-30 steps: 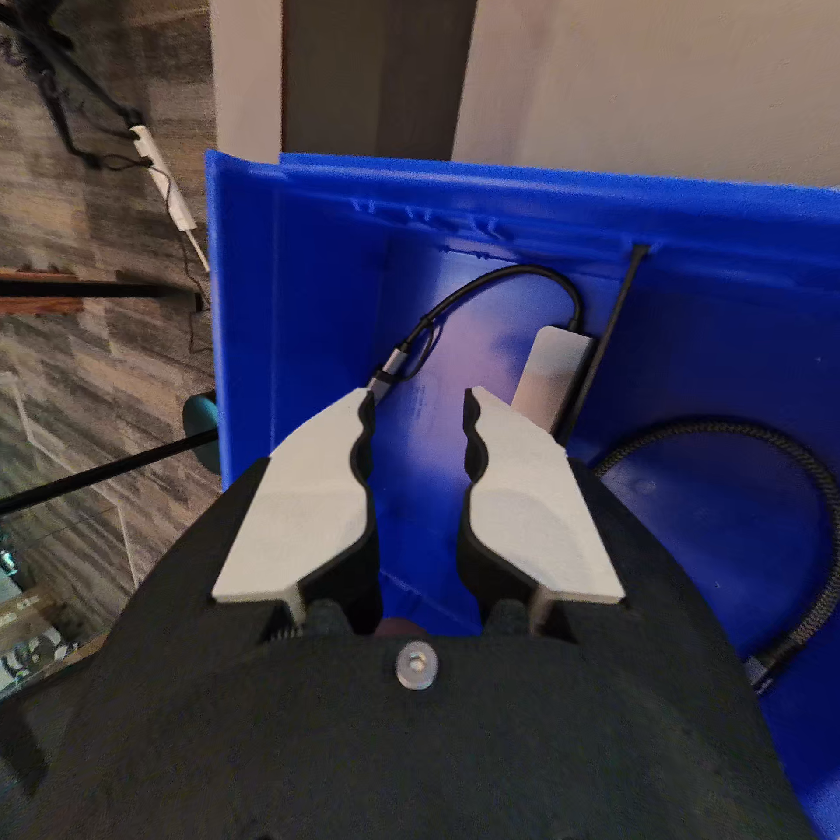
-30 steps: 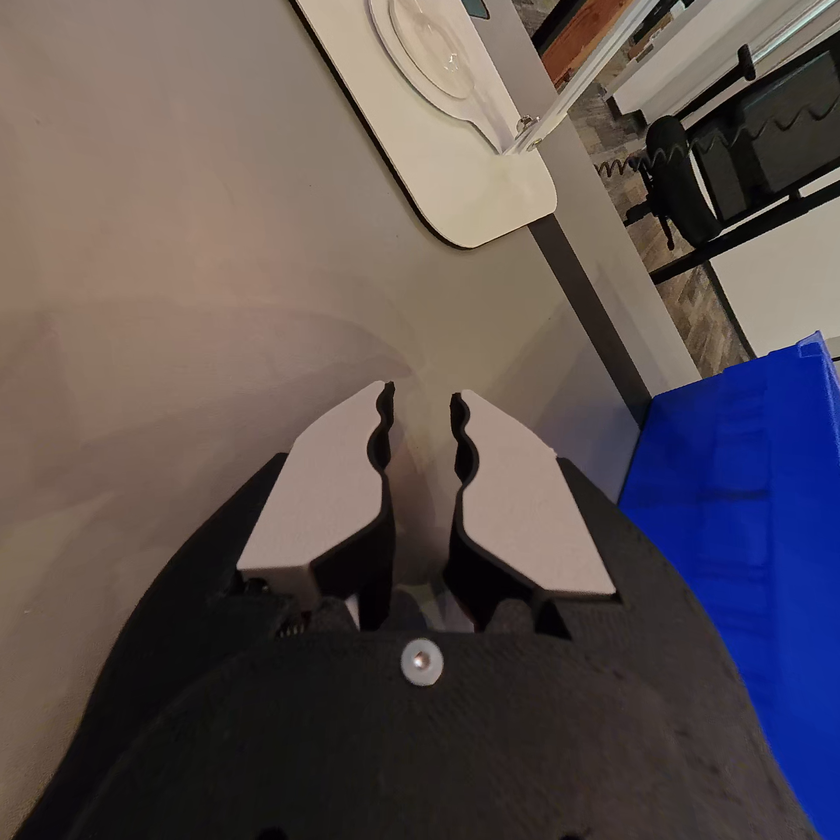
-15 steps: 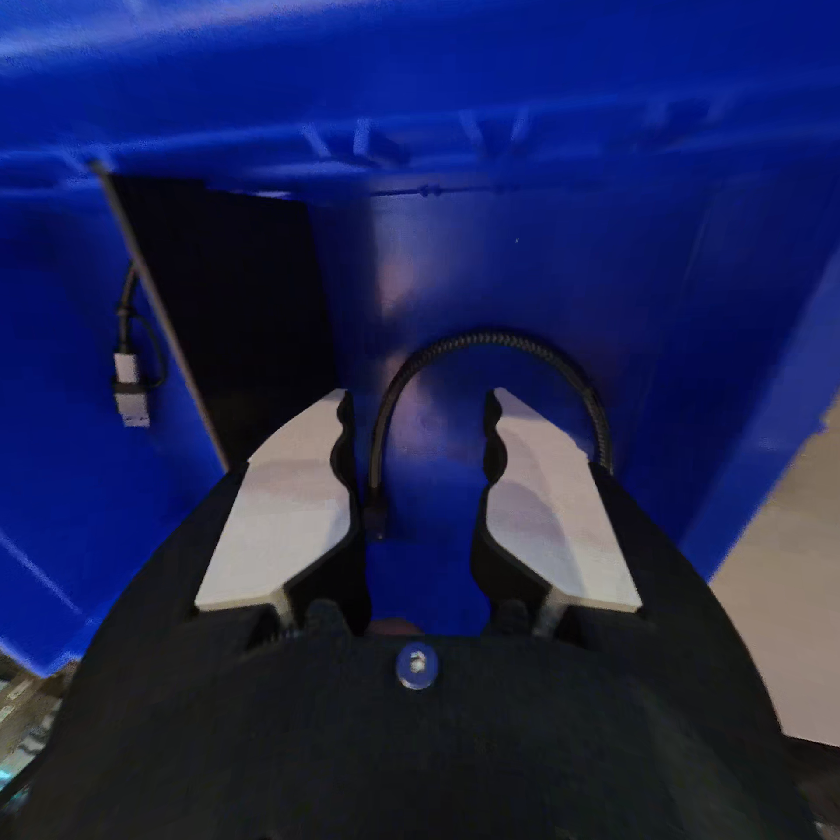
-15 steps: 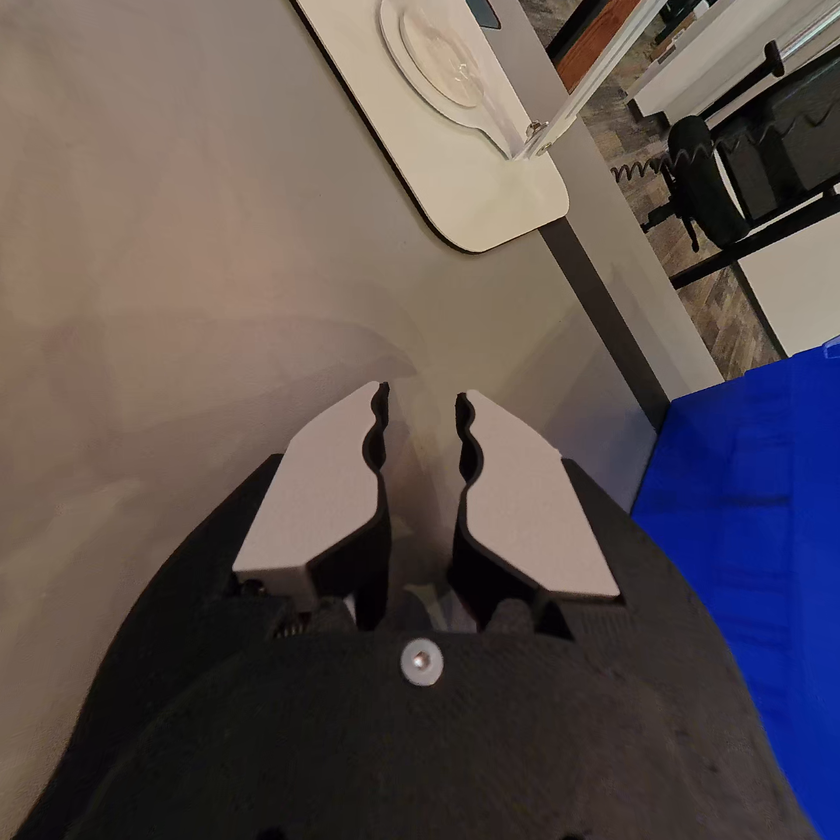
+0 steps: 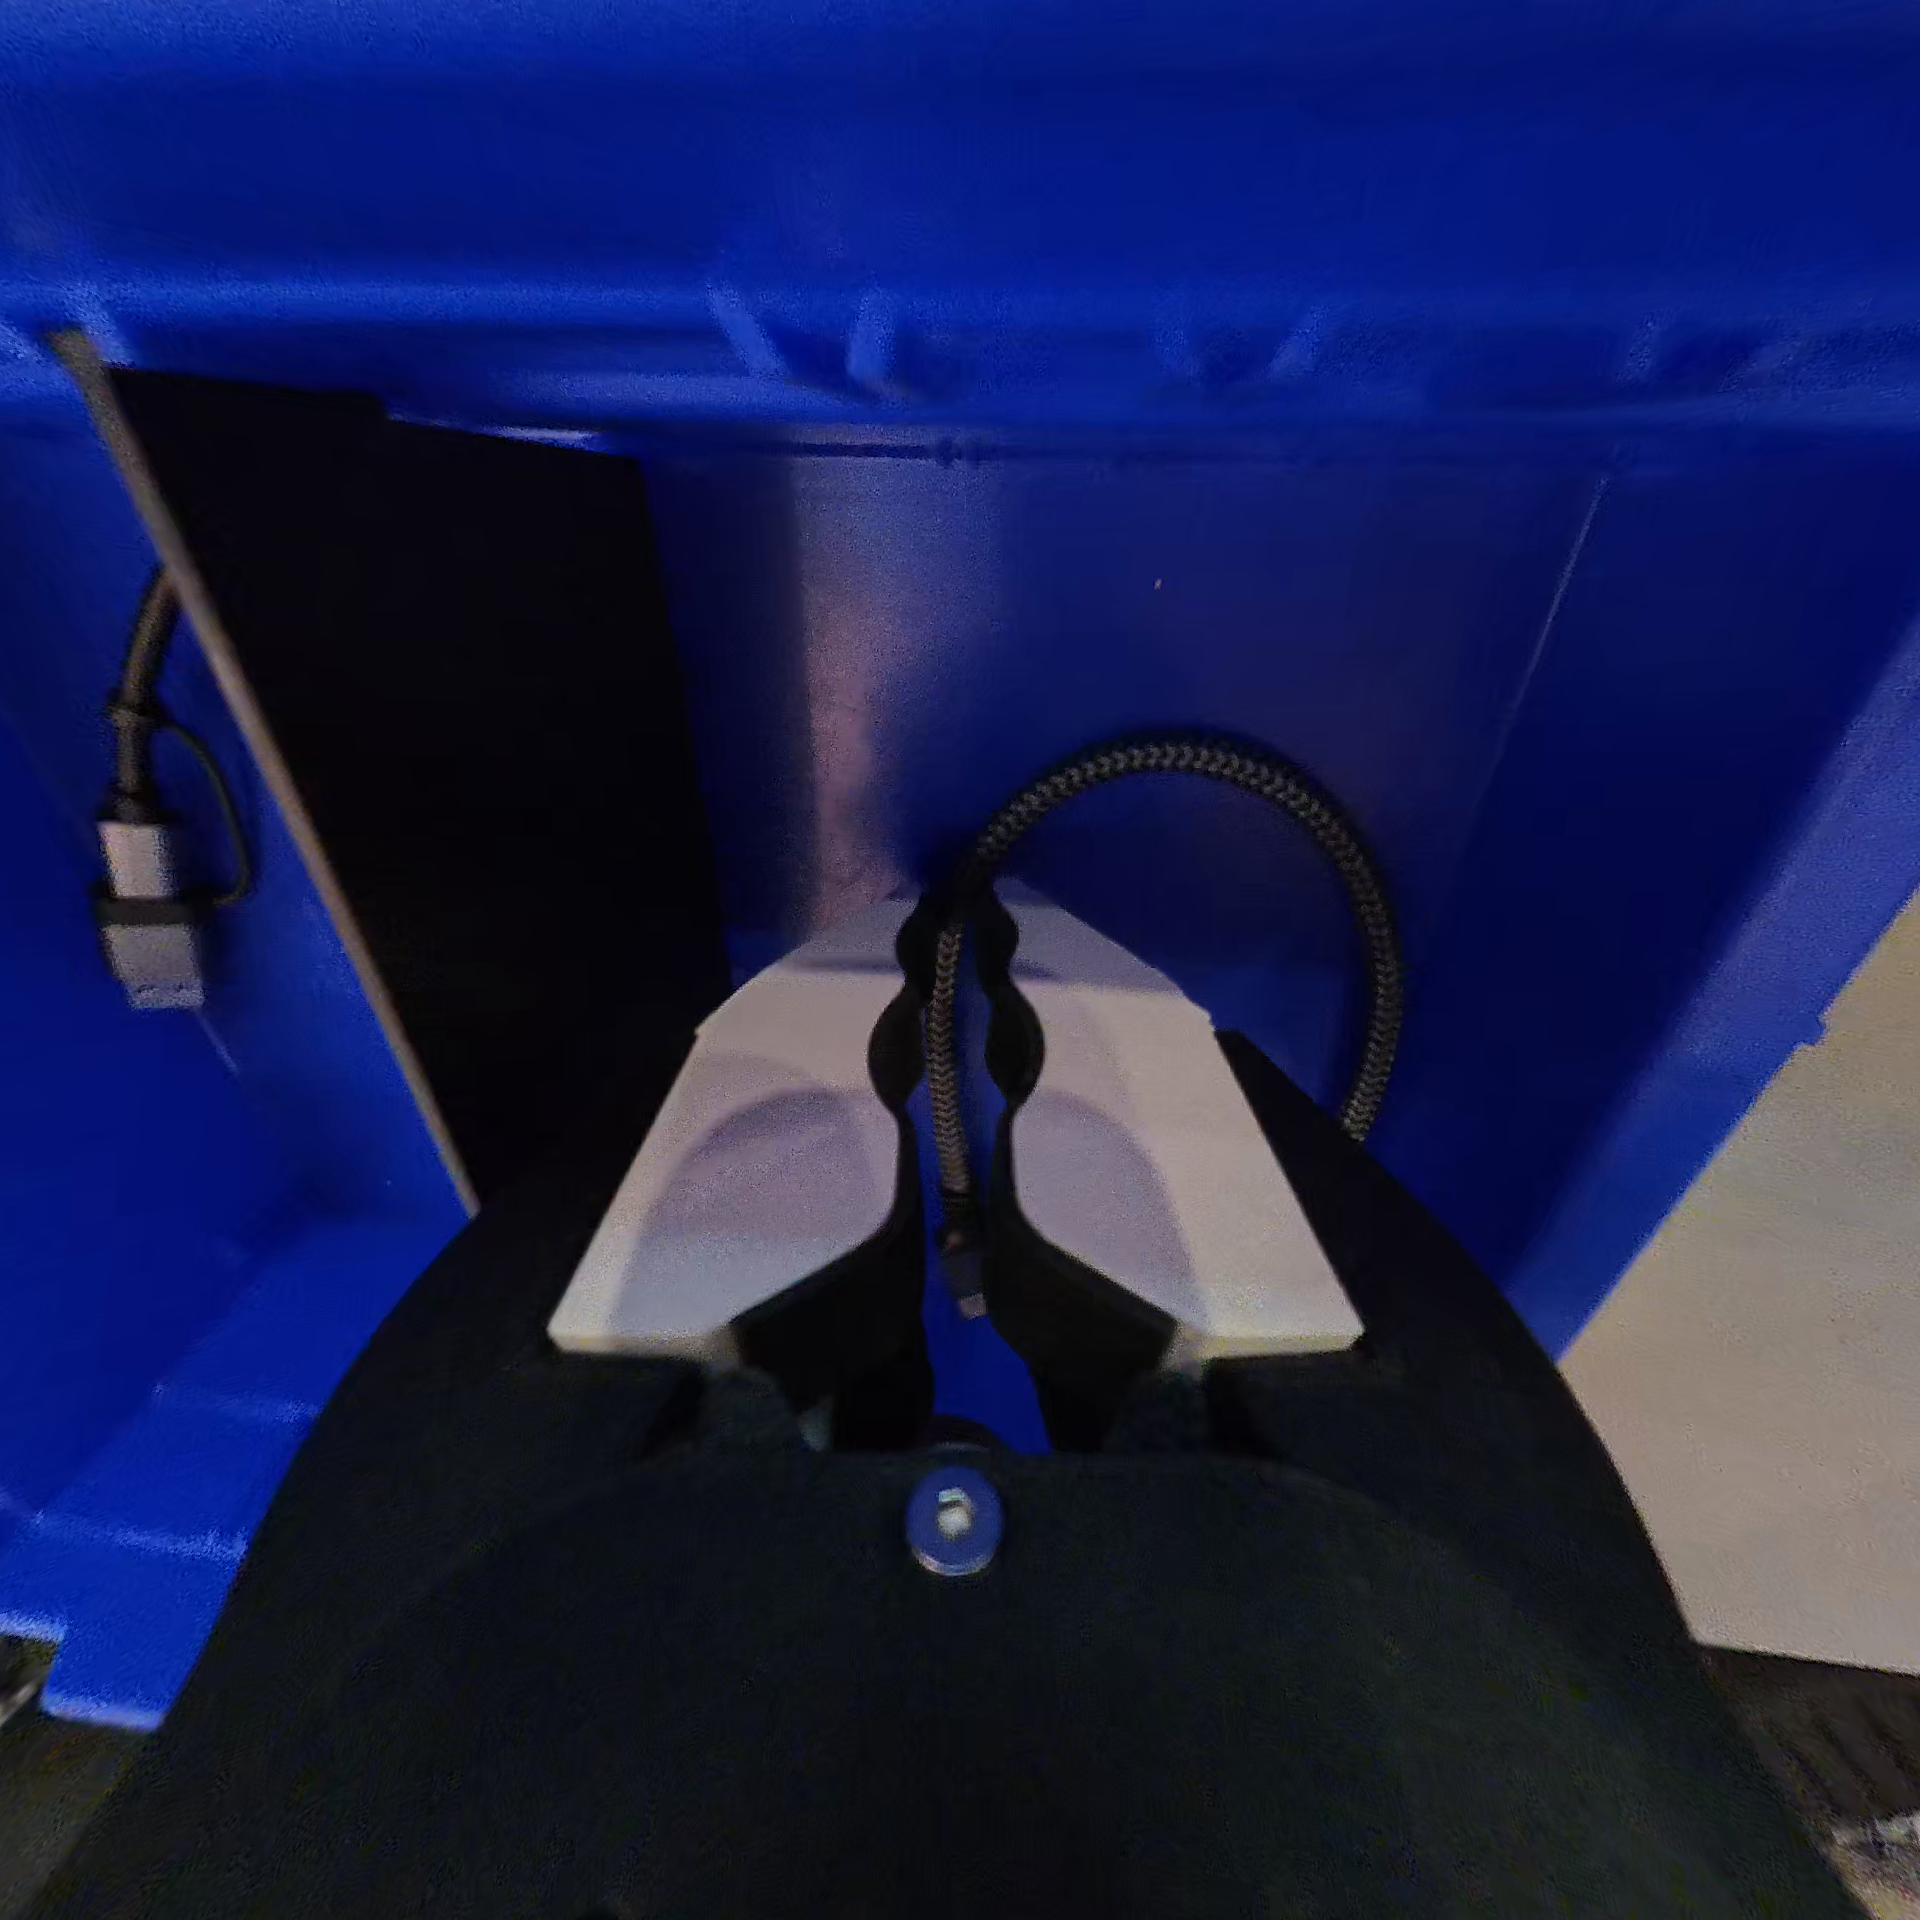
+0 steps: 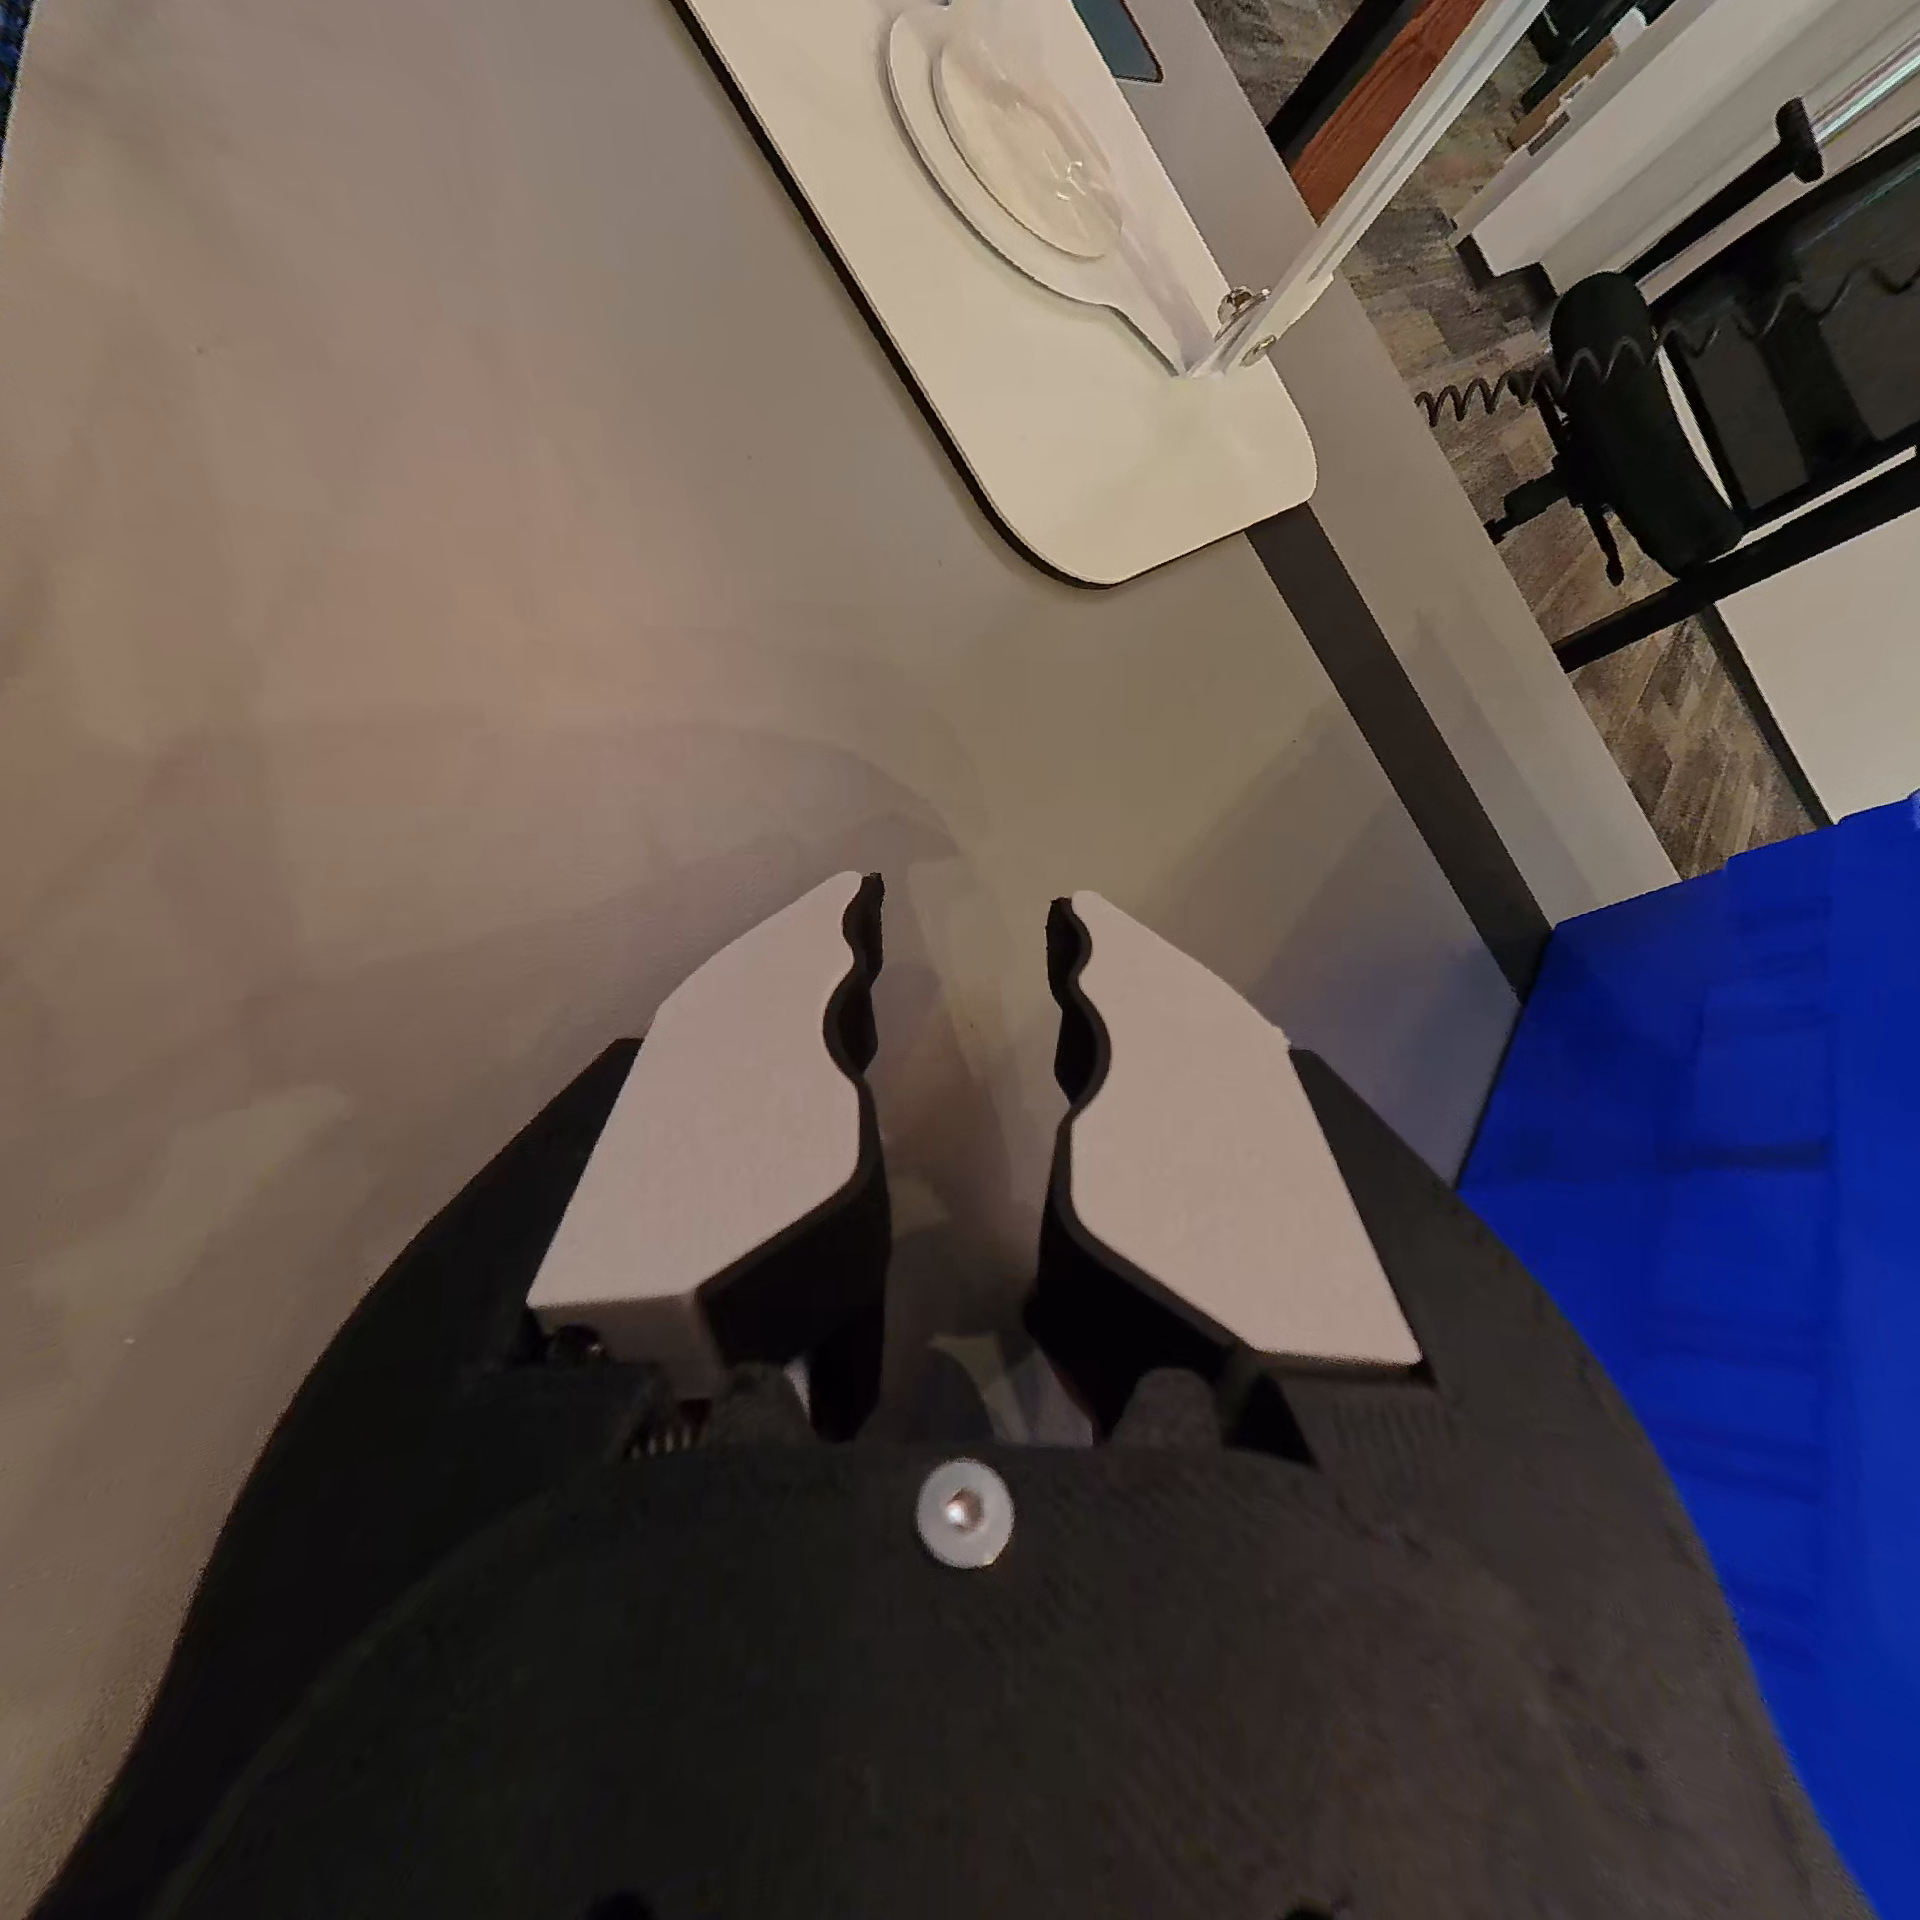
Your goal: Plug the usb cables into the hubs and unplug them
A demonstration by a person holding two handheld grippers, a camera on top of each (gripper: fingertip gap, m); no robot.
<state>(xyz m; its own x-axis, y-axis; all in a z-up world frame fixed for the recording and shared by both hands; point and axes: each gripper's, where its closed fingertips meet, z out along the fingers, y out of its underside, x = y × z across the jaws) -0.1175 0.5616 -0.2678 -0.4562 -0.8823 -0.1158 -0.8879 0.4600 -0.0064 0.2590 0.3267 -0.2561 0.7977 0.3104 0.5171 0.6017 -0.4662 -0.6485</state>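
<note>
Inside the blue bin (image 5: 1039, 260), the left hand-held gripper (image 5: 954, 914) pinches a braided black cable (image 5: 1174, 753) near its plug, which seems half hidden between the fingers. The hub's plug (image 5: 145, 904) hangs far left beside a dark divider (image 5: 416, 779); the hub itself is out of sight. The right hand-held gripper (image 6: 964, 904) hovers spread and bare over the table (image 6: 416, 520).

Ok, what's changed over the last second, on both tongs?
The left tongs swung right from the hub side of the blue bin, past the black divider, opened over the braided cable and closed on it near its plug end. The right tongs stayed open and empty above the table, the view barely shifting.
</note>
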